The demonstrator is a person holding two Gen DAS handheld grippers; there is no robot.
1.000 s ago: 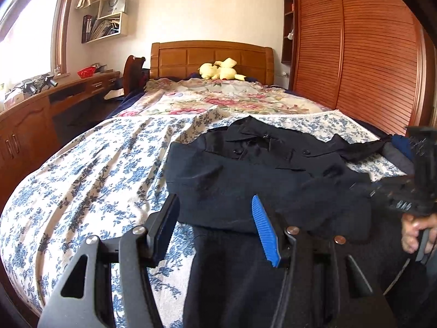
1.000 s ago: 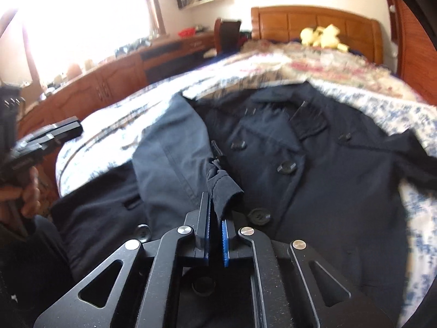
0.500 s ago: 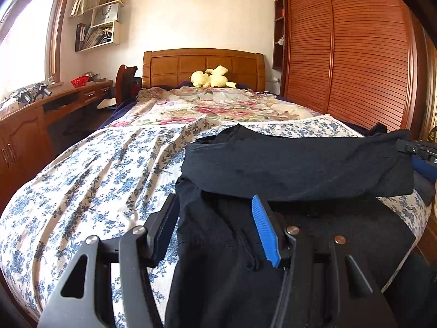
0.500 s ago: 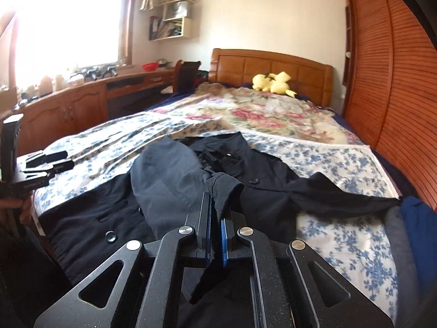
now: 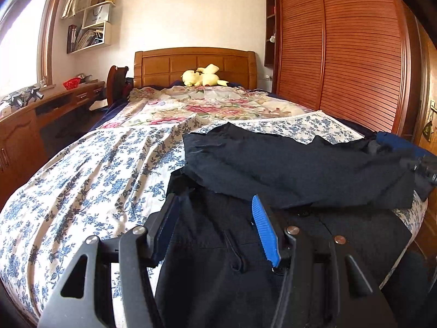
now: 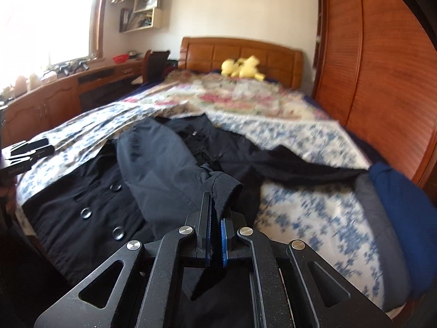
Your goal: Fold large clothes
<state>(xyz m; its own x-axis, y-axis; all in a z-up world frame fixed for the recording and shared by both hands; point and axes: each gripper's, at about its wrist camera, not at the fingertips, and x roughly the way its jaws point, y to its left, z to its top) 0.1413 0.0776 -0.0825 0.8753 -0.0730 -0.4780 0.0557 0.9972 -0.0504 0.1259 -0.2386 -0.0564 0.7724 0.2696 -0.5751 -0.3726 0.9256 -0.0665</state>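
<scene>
On the near end of the bed [image 5: 82, 169], close to both cameras, lies the dark coat [image 6: 82, 191], buttons up. Right gripper [image 6: 215, 220] fingers clenched on the sleeve cuff [image 6: 222, 184]; the sleeve [image 6: 161, 169] is drawn across the coat front toward the right side, probably to fold it in over the body. In the left view the sleeve reads as a dark band crossing the coat from left to right, ending at the right gripper at the frame edge. Left gripper [image 5: 215, 228] fingers released, parted about halfway, nothing between them; it hangs over the lower coat body, likely waiting to pin or take the hem, can't confirm.

Coat long axis runs along the bed: collar toward the headboard [image 5: 195, 64], hem toward the foot edge nearest the cameras. Held sleeve lies roughly across that axis. The other sleeve [image 6: 306, 166] stretches out right over the floral sheet, toward a blue and grey pile of clothes [image 6: 393, 199] at the bed's right edge.

Farther up: floral quilt, then a yellow plush toy [image 5: 202, 78] against the headboard. Desk [image 6: 54, 93] along the left wall under the window, wardrobe [image 5: 341, 54] on the right.
</scene>
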